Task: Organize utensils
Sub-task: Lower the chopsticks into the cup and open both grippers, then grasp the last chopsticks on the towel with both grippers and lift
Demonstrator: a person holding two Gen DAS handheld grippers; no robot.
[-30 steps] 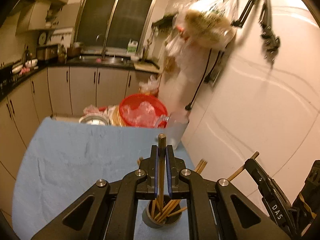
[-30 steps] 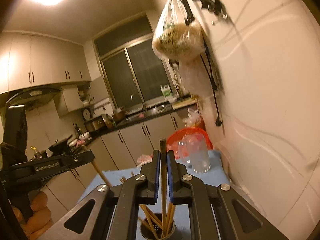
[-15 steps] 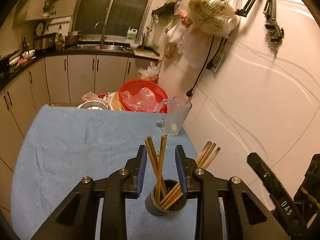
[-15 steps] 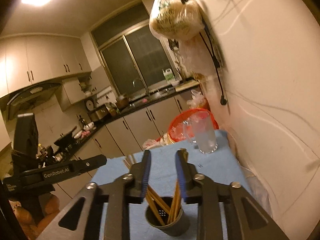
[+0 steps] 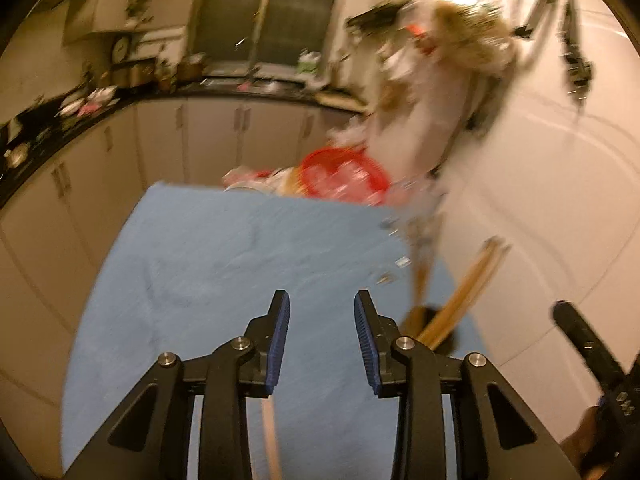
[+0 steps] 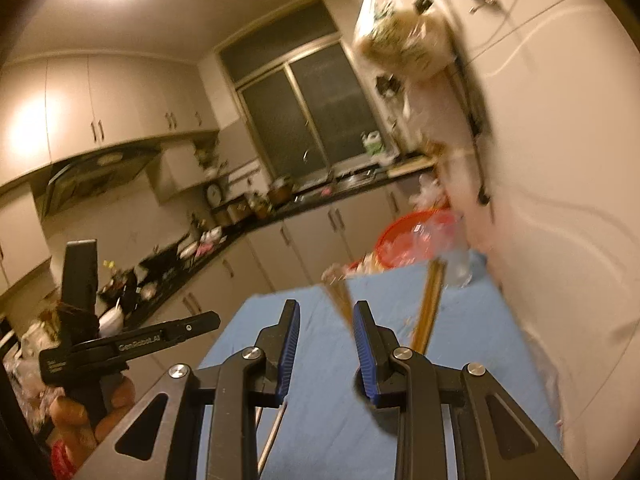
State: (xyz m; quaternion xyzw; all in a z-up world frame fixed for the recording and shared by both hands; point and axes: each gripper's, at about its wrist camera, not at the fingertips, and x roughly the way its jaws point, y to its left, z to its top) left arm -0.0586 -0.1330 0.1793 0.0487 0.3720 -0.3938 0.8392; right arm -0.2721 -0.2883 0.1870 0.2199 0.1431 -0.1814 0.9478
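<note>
The bundle of brown wooden chopsticks is seen standing in a small dark round cup near the right edge of the desk, close beside the pale wall; the sticks lean outward toward that wall, splayed rather than gathered, presumably because they were dropped in loosely. In the right wrist view the same chopsticks are blurred, and the cup itself is hidden behind the jaws. A further thin stick is seen lying on the light blue cloth that covers the desk, partly hidden beneath the left gripper; it is judged to be a utensil not yet collected.

The left gripper is held above the cloth with its jaws spread wide and nothing between them. The right gripper is likewise held with jaws wide apart and empty, off to the side of the cup.

Much bare cloth is left open to the left of the cup, so room for an approach from that side is ample. On the wall side little room is left. At the far edge of the desk a red plastic basket and a clear glass mug are set, well apart from the cup.
</note>
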